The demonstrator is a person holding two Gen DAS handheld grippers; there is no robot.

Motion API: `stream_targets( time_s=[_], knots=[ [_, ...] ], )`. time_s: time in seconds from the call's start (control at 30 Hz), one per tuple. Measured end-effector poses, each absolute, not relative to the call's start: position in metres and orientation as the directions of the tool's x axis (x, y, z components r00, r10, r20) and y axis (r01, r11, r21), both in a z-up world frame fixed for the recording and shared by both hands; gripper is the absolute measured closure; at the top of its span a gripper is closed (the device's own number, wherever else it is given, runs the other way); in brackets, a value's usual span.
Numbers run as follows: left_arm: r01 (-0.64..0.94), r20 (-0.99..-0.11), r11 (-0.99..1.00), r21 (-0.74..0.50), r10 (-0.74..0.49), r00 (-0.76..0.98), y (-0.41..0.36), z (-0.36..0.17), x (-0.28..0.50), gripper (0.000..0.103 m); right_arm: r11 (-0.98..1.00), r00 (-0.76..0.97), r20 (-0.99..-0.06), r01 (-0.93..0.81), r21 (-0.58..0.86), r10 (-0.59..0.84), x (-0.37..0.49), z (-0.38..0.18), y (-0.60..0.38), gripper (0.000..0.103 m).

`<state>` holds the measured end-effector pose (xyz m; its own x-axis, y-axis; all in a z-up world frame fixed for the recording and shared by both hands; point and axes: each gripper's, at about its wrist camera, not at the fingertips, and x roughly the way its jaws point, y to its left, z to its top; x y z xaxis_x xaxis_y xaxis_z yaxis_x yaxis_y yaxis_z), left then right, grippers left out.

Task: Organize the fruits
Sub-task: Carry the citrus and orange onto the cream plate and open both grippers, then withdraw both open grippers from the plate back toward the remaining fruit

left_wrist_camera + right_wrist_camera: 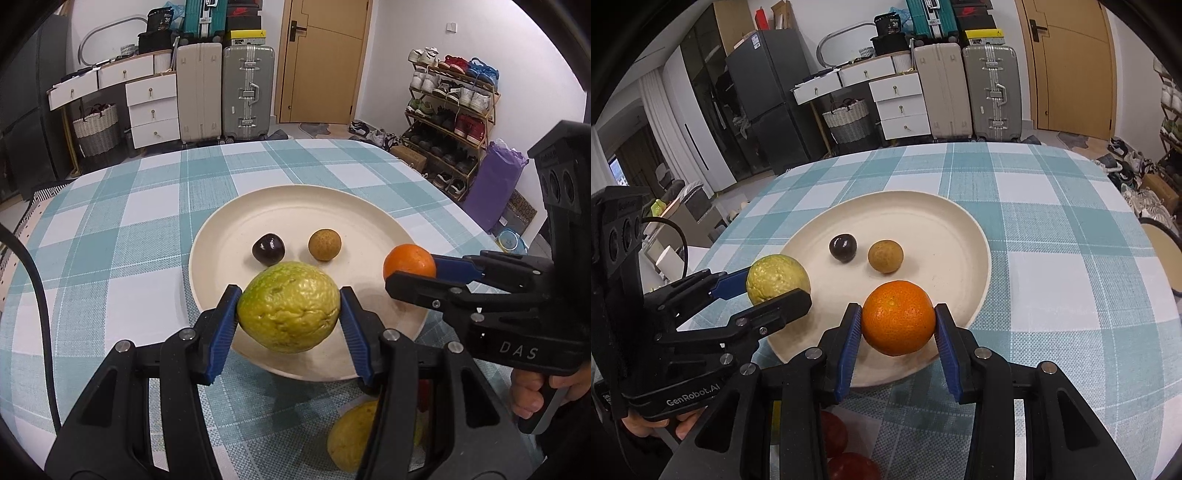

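Note:
My left gripper (289, 308) is shut on a bumpy yellow-green fruit (288, 306) and holds it over the near left rim of the cream plate (280, 206). My right gripper (898, 325) is shut on an orange (898, 317) and holds it over the plate's near right rim. The orange also shows in the left wrist view (408, 262), and the green fruit in the right wrist view (777, 278). On the plate (934, 218) lie a dark plum (268, 249) (843, 247) and a small brown round fruit (324, 244) (885, 256).
A second yellow fruit (351, 439) lies on the checked tablecloth (147, 221) under the left gripper. Two red fruits (834, 435) lie under the right gripper. Suitcases, drawers and a shoe rack stand beyond the table.

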<state>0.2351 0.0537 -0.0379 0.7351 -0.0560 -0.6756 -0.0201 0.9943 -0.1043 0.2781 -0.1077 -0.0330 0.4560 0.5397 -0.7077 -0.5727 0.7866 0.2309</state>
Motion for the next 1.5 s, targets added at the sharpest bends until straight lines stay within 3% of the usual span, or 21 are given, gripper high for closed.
stream_targets(
  time_s=[0.23,0.3,0.37,0.43,0.5,0.6,0.67,1.5],
  knots=[
    [-0.023,-0.653,0.993,-0.114,-0.057,0.755,0.055,-0.028,0.225,0.052,0.800,0.515,-0.679,-0.571,0.183,0.523,0.268,-0.019,-0.116,0.050],
    [-0.032,-0.645,0.992,-0.118,-0.052,0.762,0.057,-0.022,0.220,0.050,0.802,0.517,-0.681,-0.569,0.179,0.519,0.264,-0.016,-0.120,0.040],
    [-0.040,-0.636,0.992,-0.118,-0.045,0.771,0.059,-0.017,0.214,0.031,0.802,0.521,-0.677,-0.570,0.178,0.520,0.261,-0.014,-0.124,0.028],
    [-0.048,-0.623,0.993,-0.111,-0.032,0.781,0.061,-0.012,0.205,0.021,0.803,0.531,-0.667,-0.571,0.174,0.522,0.254,-0.011,-0.128,0.015],
    [-0.059,-0.617,0.993,-0.106,-0.019,0.787,0.062,-0.007,0.196,0.019,0.807,0.544,-0.661,-0.566,0.165,0.517,0.248,-0.009,-0.132,0.010],
    [-0.071,-0.619,0.992,-0.103,-0.009,0.785,0.063,-0.002,0.184,0.003,0.814,0.550,-0.665,-0.559,0.156,0.505,0.244,-0.009,-0.138,0.005],
    [-0.077,-0.607,0.992,-0.096,0.003,0.795,0.064,0.002,0.173,0.000,0.816,0.546,-0.667,-0.552,0.169,0.508,0.240,-0.009,-0.142,0.000],
    [-0.073,-0.647,0.991,-0.110,-0.016,0.762,0.045,-0.002,0.114,0.000,0.807,0.492,-0.723,-0.570,0.155,0.486,0.206,-0.024,-0.160,0.000]
  ],
)
